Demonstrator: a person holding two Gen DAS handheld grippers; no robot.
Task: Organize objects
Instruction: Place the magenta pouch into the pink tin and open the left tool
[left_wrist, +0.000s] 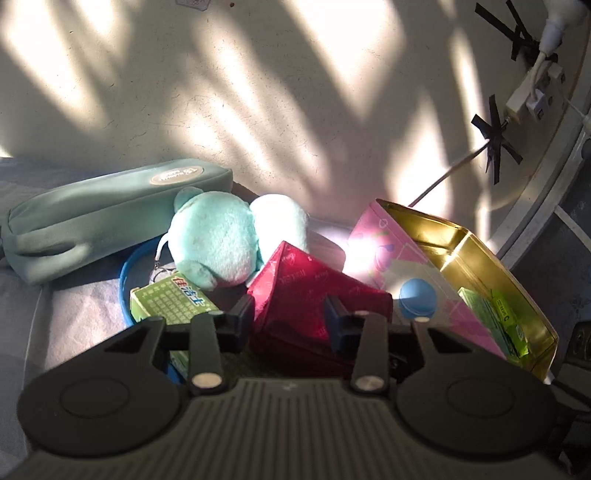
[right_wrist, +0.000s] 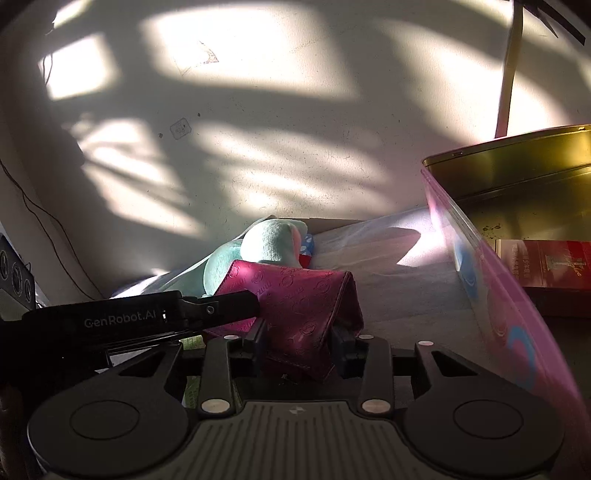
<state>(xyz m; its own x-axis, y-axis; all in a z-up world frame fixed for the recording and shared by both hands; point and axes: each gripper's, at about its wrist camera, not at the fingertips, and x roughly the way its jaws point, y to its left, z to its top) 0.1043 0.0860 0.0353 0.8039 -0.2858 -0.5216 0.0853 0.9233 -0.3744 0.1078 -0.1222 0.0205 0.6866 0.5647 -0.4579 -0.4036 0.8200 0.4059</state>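
left gripper (left_wrist: 290, 317): clamped on red wallet (left_wrist: 317, 295) | right gripper (right_wrist: 300, 345): clamped on it too | risk: opposed pulls twist wallet loose, lower centre, beside pink tin (left_wrist: 384, 243)

One red pouch (left_wrist: 295, 295), one green pencil case (left_wrist: 110, 210), one teal plush toy (left_wrist: 225, 240), one green box (left_wrist: 170, 302), one blue ball (left_wrist: 417, 295), one open tin (left_wrist: 480, 266), two claws: left (left_wrist: 290, 317), right (right_wrist: 299, 345).

A pale wall (left_wrist: 280, 110) striped with sunlight and shadow fills the far side. At the far right a white power strip (left_wrist: 524, 94) hangs on it, with a thin cable (left_wrist: 443, 181) running down and strips of black tape (left_wrist: 495, 140) stuck in star-like crosses nearby.
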